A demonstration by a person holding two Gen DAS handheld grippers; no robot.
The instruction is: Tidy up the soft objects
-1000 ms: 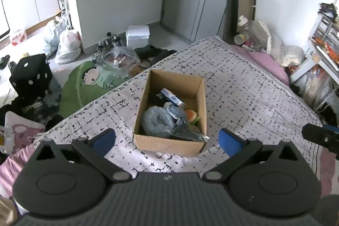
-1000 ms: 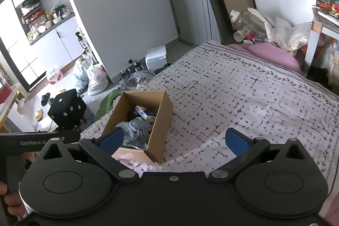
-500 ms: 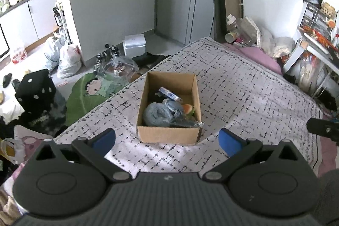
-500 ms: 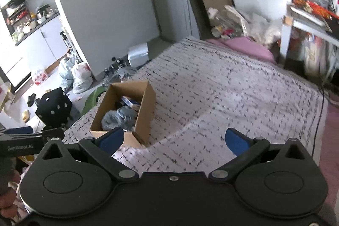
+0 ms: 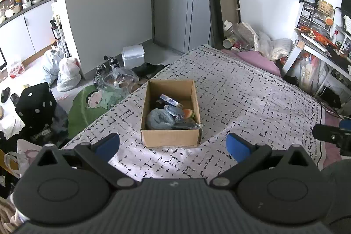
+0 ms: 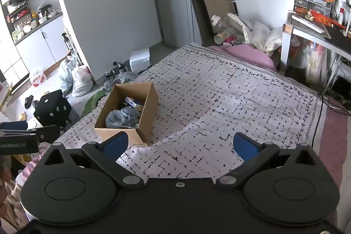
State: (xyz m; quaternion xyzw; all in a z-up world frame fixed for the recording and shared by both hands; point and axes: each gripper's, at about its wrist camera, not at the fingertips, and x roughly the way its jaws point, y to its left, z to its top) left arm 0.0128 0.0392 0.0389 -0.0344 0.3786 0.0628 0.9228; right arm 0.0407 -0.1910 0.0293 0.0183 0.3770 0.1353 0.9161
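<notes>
The box (image 5: 170, 115) is sitting on the bed (image 5: 241, 98), near its left edge. It is holding the soft objects: a grey bundle (image 5: 159, 118), a blue packet (image 5: 170, 100) and an orange-green item (image 5: 188, 113). No loose soft object is showing on the bedspread, so the task is judged complete or nearly complete; what, if anything, is remaining cannot be told.

The left gripper (image 5: 173, 144) and right gripper (image 6: 179, 145) are both hovering above the bed with jaws spread wide and gripping nothing.

Compared with 1 s ago, both cameras are sitting higher and farther back: the box is appearing smaller, and more of the door, wall and desk is coming into view. Both grippers are judged to be withdrawing.
</notes>
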